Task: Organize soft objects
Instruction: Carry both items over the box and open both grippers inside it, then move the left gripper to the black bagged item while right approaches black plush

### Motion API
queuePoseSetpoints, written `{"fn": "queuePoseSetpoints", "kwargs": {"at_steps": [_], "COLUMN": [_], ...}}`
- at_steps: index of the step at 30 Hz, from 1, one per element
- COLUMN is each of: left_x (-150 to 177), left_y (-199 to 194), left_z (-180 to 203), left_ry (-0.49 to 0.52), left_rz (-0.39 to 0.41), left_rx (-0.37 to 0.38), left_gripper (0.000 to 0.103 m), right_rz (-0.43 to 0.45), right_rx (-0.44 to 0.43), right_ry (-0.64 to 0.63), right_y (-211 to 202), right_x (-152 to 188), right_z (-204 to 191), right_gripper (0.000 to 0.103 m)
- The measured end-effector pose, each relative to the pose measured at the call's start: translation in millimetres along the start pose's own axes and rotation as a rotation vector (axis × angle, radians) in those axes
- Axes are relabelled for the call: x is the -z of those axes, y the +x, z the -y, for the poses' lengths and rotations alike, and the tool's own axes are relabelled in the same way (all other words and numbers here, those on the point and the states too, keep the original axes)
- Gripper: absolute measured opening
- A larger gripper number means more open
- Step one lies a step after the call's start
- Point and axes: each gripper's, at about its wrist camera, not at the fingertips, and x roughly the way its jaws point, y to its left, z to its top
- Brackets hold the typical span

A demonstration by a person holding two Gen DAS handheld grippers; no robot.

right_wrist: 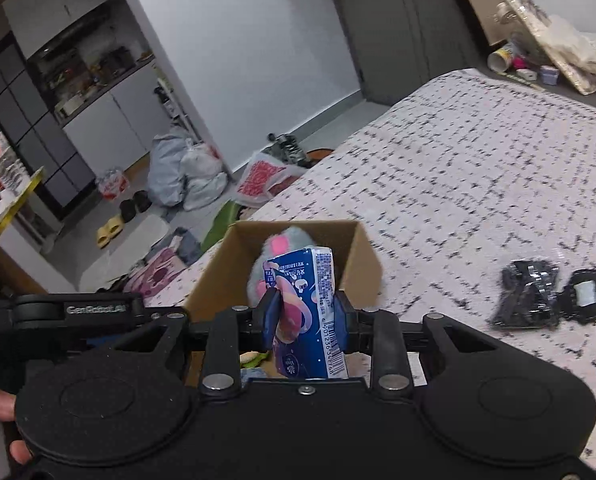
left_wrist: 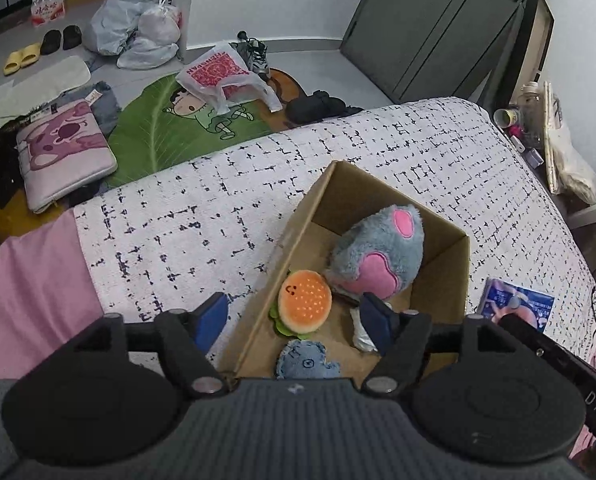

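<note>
Because the soft things go in the cardboard box [left_wrist: 438, 264] on the bed [left_wrist: 217, 208], the right tongs [right_wrist: 304, 312] squeeze a blue tissue pack [right_wrist: 310, 312] over it. The left tongs [left_wrist: 293, 320] hang wide, gripping nothing, above the burger toy [left_wrist: 304, 306] inside

We are in a lived-in home bedroom: a bed with a white black-flecked cover [left_wrist: 338, 152], yellow rubber slippers [left_wrist: 21, 57] beyond.
</note>
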Motion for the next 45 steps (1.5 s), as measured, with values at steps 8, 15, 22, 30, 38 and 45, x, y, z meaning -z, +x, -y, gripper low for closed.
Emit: {"fn": "queuePoseSetpoints", "kwargs": {"at_steps": [8,15,22,30,38,45], "left_x": [2.4,8.5,18.2,29.0,32.5,32.2], "left_y": [-3.8,-7.9,-11.0,-11.1,-5.2,4.5], "left_z": [15.8,32.4,56.7,93.1,116.2,140.4], "left_ry": [0.076,0.124,0.163,0.221,0.232,0.279], "left_rz": [0.014,0.023,0.043,0.046,0.049,0.043], "left_rx": [0.023,0.025,0.004,0.015,0.023,0.018], "left_gripper": [0.082,0.084,0.086,0.086,0.086,0.086], "right_rz": [-0.007,-0.012,-0.008,0.015,0.008,0.026], "right_rx": [-0.021,0.04,0.112,0.143,0.168,0.177], "right_ry": [0.006,0.042,0.03,0.082,0.14,0.193], "right_y": [-8.1,-16.3,-26.5,-44.9,-51.2,-66.0], "right_x": [-3.4,-6.4,-7.6,-10.4,-10.5,-15.7], "right_z": [-0.3,17.9,32.3,65.1,98.7,130.3], "right_gripper": [0.063,0.073,0.087,0.094,0.095,0.097]}}
